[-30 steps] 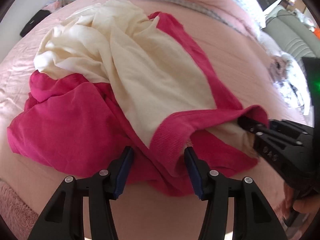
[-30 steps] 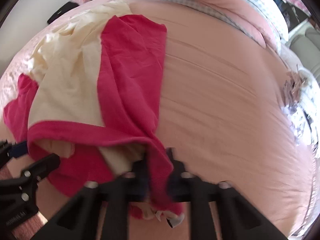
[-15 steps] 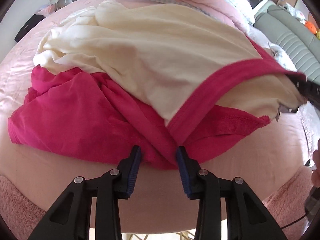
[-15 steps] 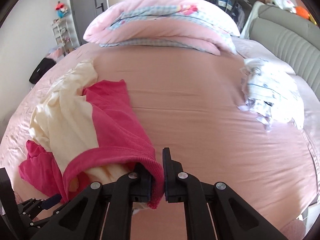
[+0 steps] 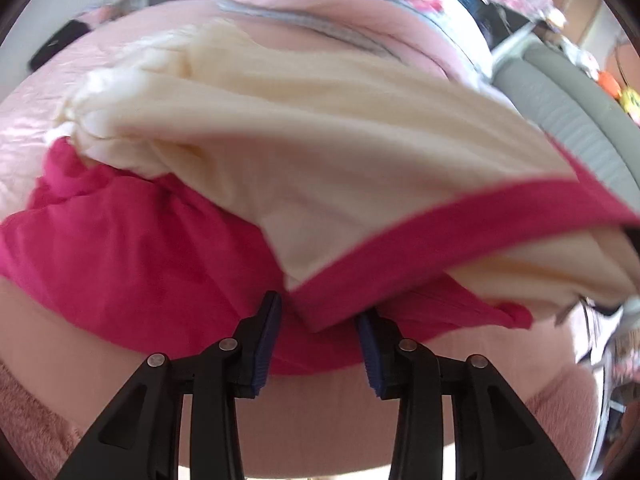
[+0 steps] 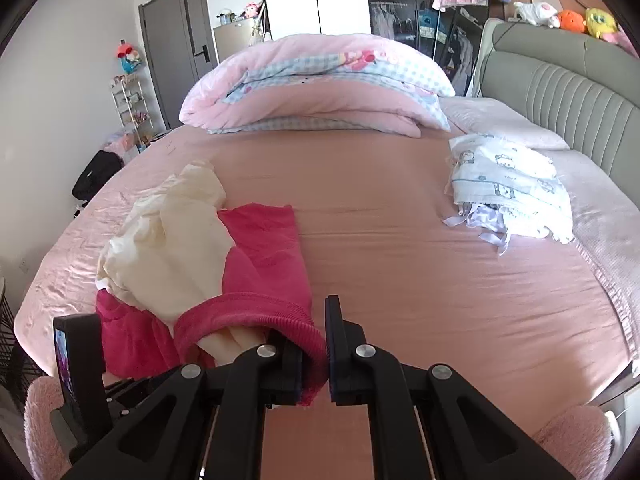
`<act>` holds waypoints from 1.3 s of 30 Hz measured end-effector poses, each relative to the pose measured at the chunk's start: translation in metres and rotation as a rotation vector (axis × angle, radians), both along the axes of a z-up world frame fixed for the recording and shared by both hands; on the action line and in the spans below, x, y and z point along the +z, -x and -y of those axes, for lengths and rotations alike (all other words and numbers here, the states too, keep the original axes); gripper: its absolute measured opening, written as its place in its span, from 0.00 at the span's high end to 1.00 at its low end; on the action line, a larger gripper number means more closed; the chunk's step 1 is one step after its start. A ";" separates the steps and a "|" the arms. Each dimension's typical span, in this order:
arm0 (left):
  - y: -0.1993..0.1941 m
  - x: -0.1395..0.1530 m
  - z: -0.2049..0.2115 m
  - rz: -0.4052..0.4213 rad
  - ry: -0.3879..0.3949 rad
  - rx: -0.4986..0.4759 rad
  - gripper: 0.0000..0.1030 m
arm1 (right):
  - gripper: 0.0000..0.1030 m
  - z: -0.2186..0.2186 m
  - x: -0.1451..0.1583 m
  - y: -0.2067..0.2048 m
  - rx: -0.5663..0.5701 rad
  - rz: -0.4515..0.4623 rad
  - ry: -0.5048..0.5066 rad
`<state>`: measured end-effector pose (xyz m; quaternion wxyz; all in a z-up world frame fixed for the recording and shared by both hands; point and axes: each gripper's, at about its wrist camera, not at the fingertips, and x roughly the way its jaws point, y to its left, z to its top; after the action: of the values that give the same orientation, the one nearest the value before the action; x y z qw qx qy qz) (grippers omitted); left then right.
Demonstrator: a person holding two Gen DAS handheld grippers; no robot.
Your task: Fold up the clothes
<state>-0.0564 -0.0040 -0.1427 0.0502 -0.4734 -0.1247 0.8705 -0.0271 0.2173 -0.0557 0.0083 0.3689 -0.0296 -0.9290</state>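
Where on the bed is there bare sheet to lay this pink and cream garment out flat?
The widest bare stretch of the pink sheet lies between the pink and cream garment on the left, the printed white cloth pile on the right and the folded duvet behind. The left side is crowded by the bunched garment.

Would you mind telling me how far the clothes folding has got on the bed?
Early. Done: nothing shows a finished fold; the white printed cloth near the headboard lies loosely heaped. In hand: both tongs, left and right, pinch the pink hem of the pink-and-cream garment, lifting it. Left: spreading it flat and folding it.
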 end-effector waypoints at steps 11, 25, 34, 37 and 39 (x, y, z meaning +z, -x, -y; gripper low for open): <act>0.035 0.003 0.022 0.041 0.107 0.038 0.64 | 0.95 0.005 -0.047 0.004 0.015 0.143 0.036; 0.028 0.052 0.025 -0.039 0.046 0.017 0.96 | 0.93 0.030 -0.105 0.056 0.157 0.395 -0.043; 0.029 0.123 0.019 -0.247 0.090 -0.123 0.96 | 0.92 0.055 -0.054 0.034 0.303 0.271 -0.004; 0.021 0.129 0.025 -0.270 0.087 -0.156 0.96 | 0.91 0.069 -0.033 0.031 0.410 0.221 0.011; 0.015 0.133 0.026 -0.268 0.077 -0.173 0.96 | 0.90 0.081 -0.029 0.031 0.480 0.215 -0.019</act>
<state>-0.0718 -0.0299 -0.0099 0.1229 -0.3637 -0.0423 0.9224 -0.0576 0.1363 -0.0848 0.2218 0.4619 0.0668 -0.8561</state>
